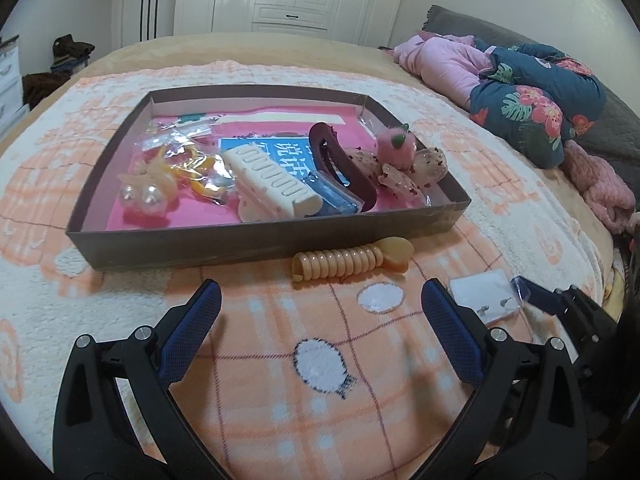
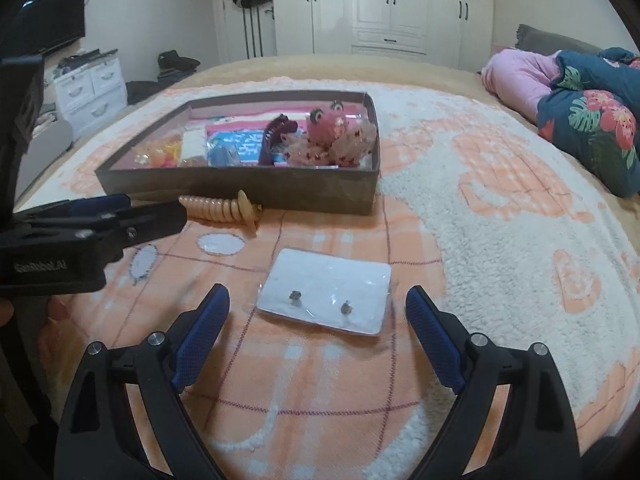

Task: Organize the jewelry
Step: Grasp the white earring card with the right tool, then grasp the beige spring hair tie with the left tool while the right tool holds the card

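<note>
A shallow brown box (image 1: 224, 246) (image 2: 240, 188) on the bed holds hair clips, a cream claw clip (image 1: 272, 182), a dark red clip (image 1: 340, 164), pearl bobbles (image 1: 146, 198) and pink pompoms (image 2: 324, 126). A beige spiral hair tie (image 1: 348, 262) (image 2: 218, 208) lies on the blanket against the box's front wall. A white earring card (image 2: 326, 292) (image 1: 484, 294) in a clear sleeve lies just ahead of my right gripper (image 2: 318, 312), which is open and empty. My left gripper (image 1: 320, 300) is open and empty, a little short of the hair tie.
The bed has an orange-and-white fleece blanket (image 1: 304, 380). A pile of pink and floral bedding (image 1: 520, 92) (image 2: 584, 124) lies at the right. The left gripper's body (image 2: 80, 236) shows at the left of the right wrist view. White wardrobes (image 2: 384, 4) stand behind.
</note>
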`<state>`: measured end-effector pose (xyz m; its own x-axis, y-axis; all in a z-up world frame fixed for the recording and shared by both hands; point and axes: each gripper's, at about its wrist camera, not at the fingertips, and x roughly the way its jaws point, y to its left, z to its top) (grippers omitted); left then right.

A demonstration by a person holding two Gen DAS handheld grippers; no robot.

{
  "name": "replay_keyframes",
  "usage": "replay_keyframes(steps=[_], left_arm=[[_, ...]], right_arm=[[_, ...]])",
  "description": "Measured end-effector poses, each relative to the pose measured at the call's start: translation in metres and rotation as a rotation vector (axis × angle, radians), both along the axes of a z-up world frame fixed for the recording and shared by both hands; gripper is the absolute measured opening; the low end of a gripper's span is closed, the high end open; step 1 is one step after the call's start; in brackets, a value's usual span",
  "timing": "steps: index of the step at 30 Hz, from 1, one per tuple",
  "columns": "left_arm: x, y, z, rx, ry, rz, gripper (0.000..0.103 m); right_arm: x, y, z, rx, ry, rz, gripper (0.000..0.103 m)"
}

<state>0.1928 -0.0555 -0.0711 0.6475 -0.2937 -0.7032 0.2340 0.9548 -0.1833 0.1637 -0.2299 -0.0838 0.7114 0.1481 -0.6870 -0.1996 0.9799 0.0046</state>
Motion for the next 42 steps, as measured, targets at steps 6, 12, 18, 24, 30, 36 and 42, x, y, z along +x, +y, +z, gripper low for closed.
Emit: replay_keyframes(steps=[6,12,18,24,30,36,42], left_arm=[[0.009,-0.012,-0.008,-0.009,0.031,-0.011,0.092],[0.02,-0.027,-0.015,-0.011,0.05,-0.014,0.092],[0.033,-0.037,-0.02,0.009,0.075,0.028,0.092],[0.037,-0.041,-0.022,0.028,0.082,0.06,0.085],[0.033,-0.028,-0.022,-0.01,0.071,0.07,0.064],[0.023,-0.022,-0.02,-0.029,0.054,0.046,0.055],[0.013,-0.014,-0.018,-0.053,0.048,0.025,0.05]], right_arm=[[0.009,-0.008,-0.005,-0.004,0.007,-0.037,0.074],[0.015,-0.022,-0.005,0.005,0.003,-0.046,0.051],[0.019,-0.037,-0.005,0.03,-0.005,-0.05,0.035],[0.019,-0.048,-0.004,0.093,-0.004,-0.05,0.022],[0.011,-0.052,-0.001,0.133,-0.025,-0.054,0.019],[0.004,-0.048,0.005,0.113,-0.061,-0.035,0.019],[-0.001,-0.04,0.008,0.085,-0.079,-0.006,0.019]])
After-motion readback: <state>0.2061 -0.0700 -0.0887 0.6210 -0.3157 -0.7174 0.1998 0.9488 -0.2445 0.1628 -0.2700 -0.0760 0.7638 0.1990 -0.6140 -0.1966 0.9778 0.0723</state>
